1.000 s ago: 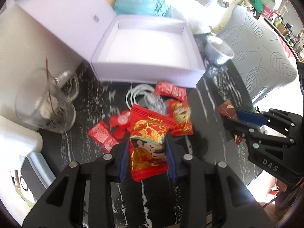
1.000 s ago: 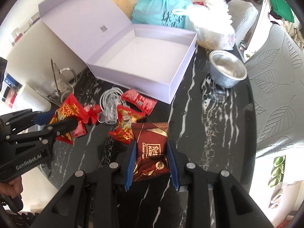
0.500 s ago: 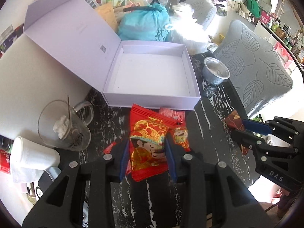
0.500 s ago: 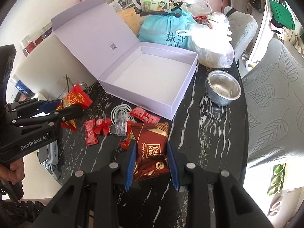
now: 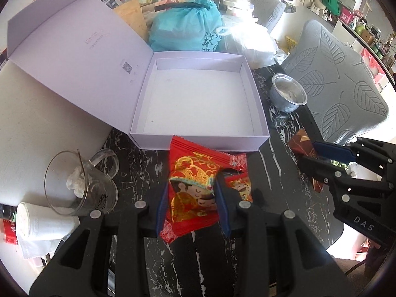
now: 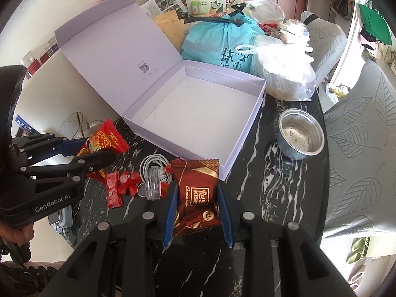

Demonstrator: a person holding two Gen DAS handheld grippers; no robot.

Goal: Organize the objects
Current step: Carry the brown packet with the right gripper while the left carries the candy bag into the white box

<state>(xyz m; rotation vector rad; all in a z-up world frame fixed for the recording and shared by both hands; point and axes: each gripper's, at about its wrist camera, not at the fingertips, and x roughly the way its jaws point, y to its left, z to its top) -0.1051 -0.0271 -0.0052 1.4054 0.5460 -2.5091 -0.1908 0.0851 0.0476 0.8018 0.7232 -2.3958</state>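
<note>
An open lilac box (image 5: 256,110) (image 6: 243,133) with its lid folded back to the left stands on the black marble table; its inside is bare. My left gripper (image 5: 191,199) is shut on a red snack packet (image 5: 195,183), held above the table just short of the box's front wall. It also shows in the right wrist view (image 6: 96,153) at the left, with the red packet (image 6: 106,139). My right gripper (image 6: 196,204) is shut on a brown chocolate packet (image 6: 196,193), in front of the box's near corner. It shows at the right of the left wrist view (image 5: 309,154).
Loose red packets (image 6: 114,189), a red flower clip (image 6: 127,183), a white cable (image 6: 154,164) and a clear clip (image 6: 152,183) lie on the table (image 6: 272,185). A glass mug (image 5: 81,180) and paper cup (image 5: 42,220) stand left. A metal bowl (image 6: 300,136) stands right of the box. Bags (image 6: 222,44) crowd behind.
Both grippers have risen with their packets; the table items look smaller and the box sits lower in both views. Both stay shut.
</note>
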